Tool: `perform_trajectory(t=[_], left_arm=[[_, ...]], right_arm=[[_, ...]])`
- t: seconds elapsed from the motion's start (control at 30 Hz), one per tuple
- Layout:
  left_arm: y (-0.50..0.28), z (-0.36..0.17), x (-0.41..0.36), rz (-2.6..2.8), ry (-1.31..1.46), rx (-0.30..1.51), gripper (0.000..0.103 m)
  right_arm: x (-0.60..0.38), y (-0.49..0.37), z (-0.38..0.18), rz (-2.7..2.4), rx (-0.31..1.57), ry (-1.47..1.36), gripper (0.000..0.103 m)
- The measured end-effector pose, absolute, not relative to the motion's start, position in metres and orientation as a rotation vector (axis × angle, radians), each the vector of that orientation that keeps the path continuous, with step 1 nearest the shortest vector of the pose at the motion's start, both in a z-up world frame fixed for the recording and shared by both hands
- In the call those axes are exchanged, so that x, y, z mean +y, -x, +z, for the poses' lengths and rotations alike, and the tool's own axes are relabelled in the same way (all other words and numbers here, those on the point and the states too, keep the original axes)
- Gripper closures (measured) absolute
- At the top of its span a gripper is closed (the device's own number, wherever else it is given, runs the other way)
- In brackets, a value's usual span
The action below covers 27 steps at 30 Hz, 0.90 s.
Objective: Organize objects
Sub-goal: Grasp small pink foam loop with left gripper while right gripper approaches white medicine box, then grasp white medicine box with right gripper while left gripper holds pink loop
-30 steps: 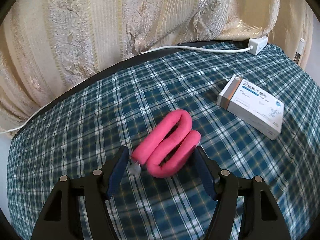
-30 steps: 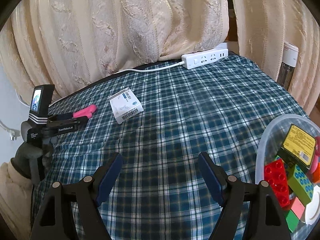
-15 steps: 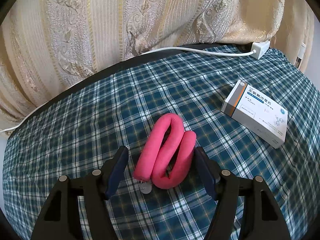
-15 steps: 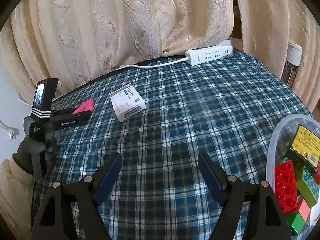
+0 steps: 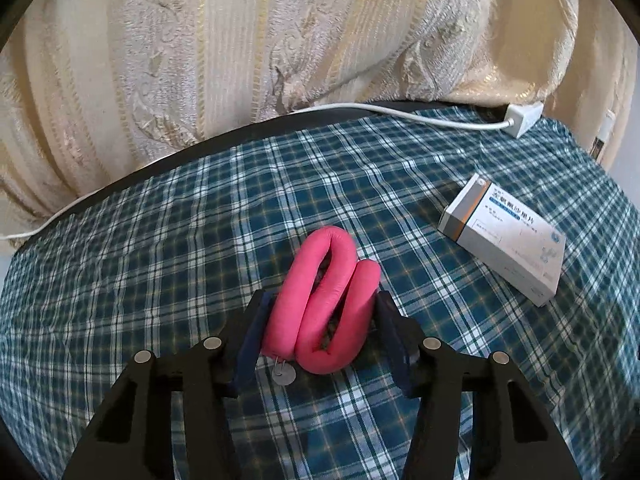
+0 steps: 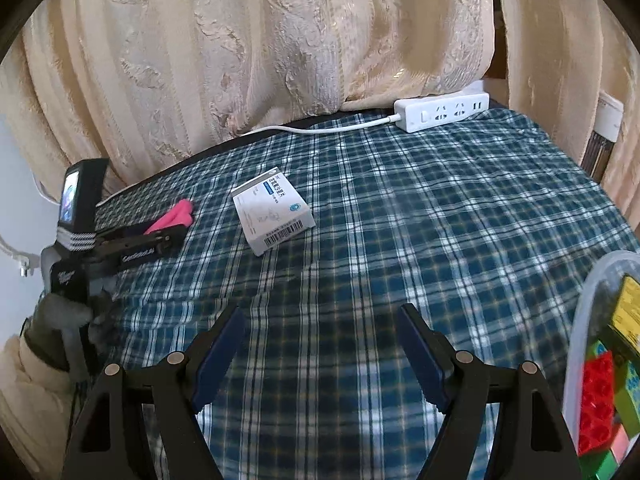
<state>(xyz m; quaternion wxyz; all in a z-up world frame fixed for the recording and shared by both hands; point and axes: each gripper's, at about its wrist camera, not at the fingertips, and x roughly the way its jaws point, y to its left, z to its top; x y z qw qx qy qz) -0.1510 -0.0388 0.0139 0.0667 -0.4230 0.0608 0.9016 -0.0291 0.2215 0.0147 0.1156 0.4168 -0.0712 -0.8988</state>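
left gripper [image 5: 318, 320] is closing on the folded pink foam tube [image 5: 324, 300], both pads touching its sides. right gripper [image 6: 322, 354] is hanging wide apart over the blue plaid tablecloth [image 6: 400, 220], gripping nothing.

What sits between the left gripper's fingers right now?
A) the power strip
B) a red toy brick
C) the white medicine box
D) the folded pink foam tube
D: the left wrist view shows the left gripper with jaws closing on either side of the folded pink foam tube, while the white medicine box lies apart on the cloth.

White power strip [image 6: 442, 114] lies before cream curtains [image 6: 280, 40].
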Motion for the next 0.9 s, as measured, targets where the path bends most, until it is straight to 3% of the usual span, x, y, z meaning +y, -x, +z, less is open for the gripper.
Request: perform_trajectory(t=[0.9], left_arm=[[0.144,0.010,-0.045,2.725,1.267,0.130,0.049]], right_arm=[[0.154,0.147,-0.005,-2.489,0.046,-1.205,0.016]])
